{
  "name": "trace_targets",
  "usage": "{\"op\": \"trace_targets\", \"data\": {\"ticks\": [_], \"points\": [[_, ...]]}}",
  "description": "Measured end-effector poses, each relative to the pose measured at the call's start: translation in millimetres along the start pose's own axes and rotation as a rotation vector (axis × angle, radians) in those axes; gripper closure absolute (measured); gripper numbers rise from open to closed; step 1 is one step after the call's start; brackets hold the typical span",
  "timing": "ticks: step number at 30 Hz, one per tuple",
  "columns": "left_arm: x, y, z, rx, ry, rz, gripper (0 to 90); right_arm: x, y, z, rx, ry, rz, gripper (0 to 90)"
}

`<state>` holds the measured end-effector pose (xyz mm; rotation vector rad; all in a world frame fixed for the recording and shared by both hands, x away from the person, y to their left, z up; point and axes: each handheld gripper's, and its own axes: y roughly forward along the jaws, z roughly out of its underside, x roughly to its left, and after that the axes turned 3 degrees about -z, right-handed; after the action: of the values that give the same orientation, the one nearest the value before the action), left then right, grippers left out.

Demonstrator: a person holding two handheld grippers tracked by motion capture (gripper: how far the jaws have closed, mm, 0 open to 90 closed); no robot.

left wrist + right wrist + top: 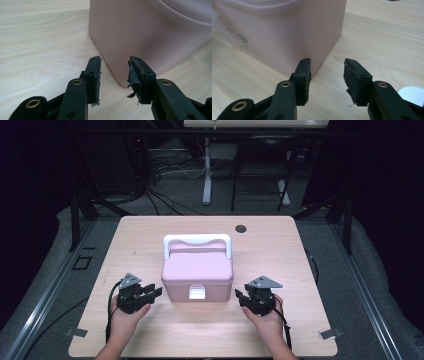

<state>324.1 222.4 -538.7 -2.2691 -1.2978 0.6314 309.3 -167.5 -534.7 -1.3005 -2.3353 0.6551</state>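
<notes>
The pink box (197, 272) sits mid-frame on my bench (150, 335), its white handle (197, 240) toward the top of the frame and its white latch (196, 293) facing me. In both gripper views its upper part is cut off, and faint print on its side is unreadable. My left gripper (156, 293) and right gripper (238, 295) flank it at lower left and lower right, fingers parted moderately and holding nothing. Each sits just beside a bottom corner of the box.

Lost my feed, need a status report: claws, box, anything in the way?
Left claw open, right claw open, flanking pink box. Box lid shut, handle lying back. No obstruction.
</notes>
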Motion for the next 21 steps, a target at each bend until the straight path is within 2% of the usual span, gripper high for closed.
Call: {"op": "trace_targets", "data": {"ticks": [3,6,9,12,17,21], "points": [[-0.7,6.1,-6.8,0.004,0.004,-0.003,63.7,-3.9,5.8,-3.9,0.001,0.021,0.004,56.8],[-2.0,9.3,-9.5,0.006,0.01,-0.009,65.3,-6.4,10.7,-8.5,-0.003,0.019,0.012,57.5],[-1.2,14.2,-11.5,0.005,-0.005,-0.019,66.1,-7.5,13.3,-11.8,-0.01,0.026,0.011,58.5],[1.1,17.6,-11.6,-0.003,-0.024,-0.01,66.1,-7.5,17.4,-14.8,-0.028,0.039,0.004,59.4],[2.6,19.0,-12.0,0.004,-0.025,-0.003,67.0,-5.5,23.0,-14.5,-0.024,0.012,0.015,60.7],[0.8,18.9,-12.4,0.005,-0.026,-0.002,70.6,-3.6,24.0,-13.8,-0.036,-0.017,0.006,69.0]]}}
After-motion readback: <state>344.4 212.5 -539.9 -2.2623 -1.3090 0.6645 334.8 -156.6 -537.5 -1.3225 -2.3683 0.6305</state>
